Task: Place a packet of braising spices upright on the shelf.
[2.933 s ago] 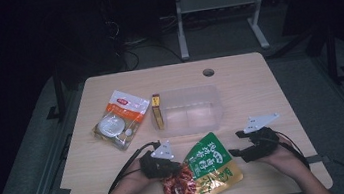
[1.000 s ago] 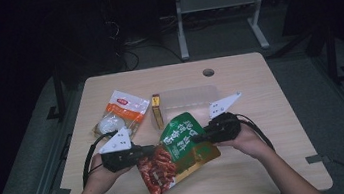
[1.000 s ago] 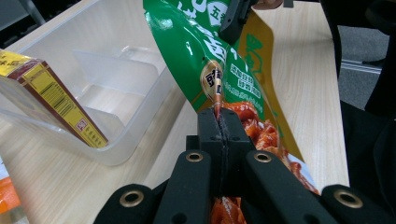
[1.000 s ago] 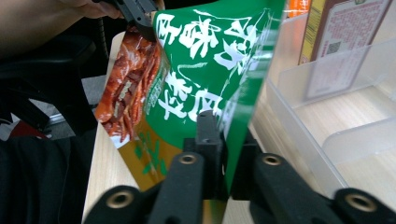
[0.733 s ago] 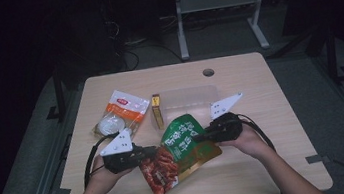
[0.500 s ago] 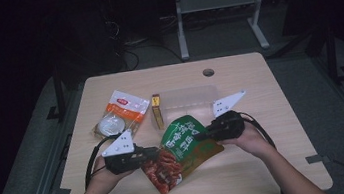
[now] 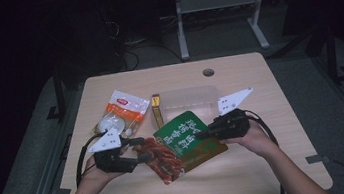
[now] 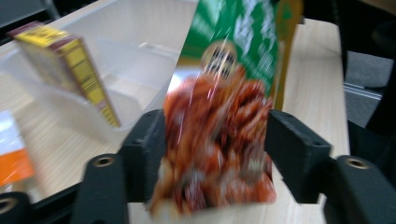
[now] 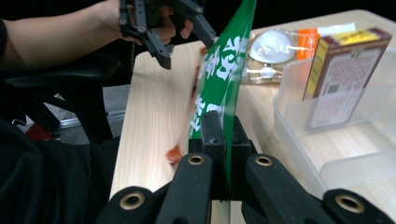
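Observation:
A snack bag (image 7: 186, 140), green at the top and red at the bottom, hangs tilted just in front of the clear container (image 7: 190, 99). My right gripper (image 7: 200, 135) is shut on the bag's green edge (image 9: 224, 70), its jaws (image 9: 219, 126) pinching the foil. My left gripper (image 7: 141, 149) has just been opening. Its jaws (image 8: 217, 144) stand apart on either side of the bag's red end (image 8: 219, 177), and the pads do not press on it. The left gripper (image 9: 184, 28) also shows far off in the right gripper view, with its fingers spread.
A yellow box (image 7: 157, 110) leans upright at the clear container's left end (image 8: 130, 56). An orange and white packet (image 7: 122, 113) lies on the table to the left of it. The table's near edge runs just in front of both hands.
The left gripper's jaws have opened off the bag's red end, which was pinched a second ago. The bag now hangs from the right gripper alone. Both hands have stayed almost still.

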